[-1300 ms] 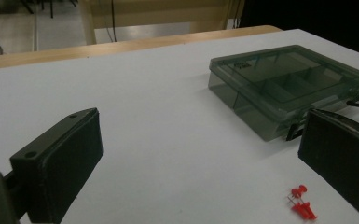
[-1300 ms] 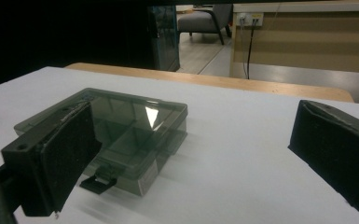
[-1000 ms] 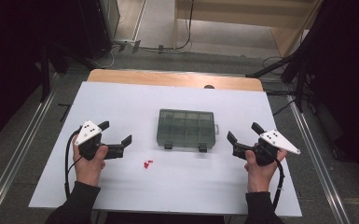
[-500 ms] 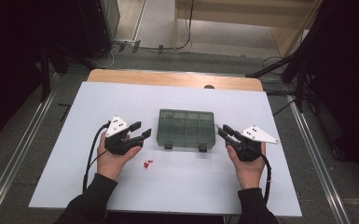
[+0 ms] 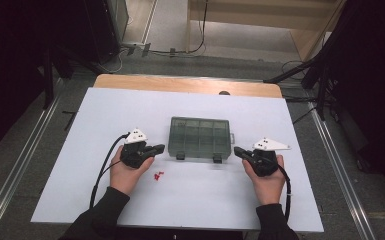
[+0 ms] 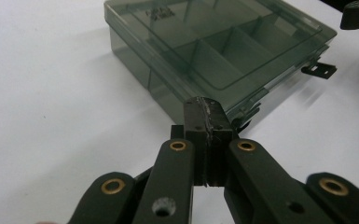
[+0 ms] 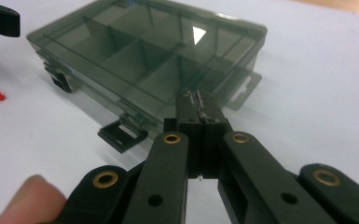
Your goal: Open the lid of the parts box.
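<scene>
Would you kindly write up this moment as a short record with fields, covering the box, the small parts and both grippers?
box: smoky clear compartment box, lid down, mid-table
latches: two black latches on its near edge, one flipped open
small parts: red pieces on the table near the left hand
left gripper: jaws shut, empty, tip at the box's near left corner
right gripper: jaws shut, empty, close to the box's near right corner

Both forearms come in from the bottom of the high view, in dark sleeves. The left gripper point(image 5: 159, 148) points to the right, and its jaws have just been closing; now they are pressed together with nothing between them. The right gripper point(image 5: 238, 151) points to the left, its jaws also just closed, empty.
</scene>
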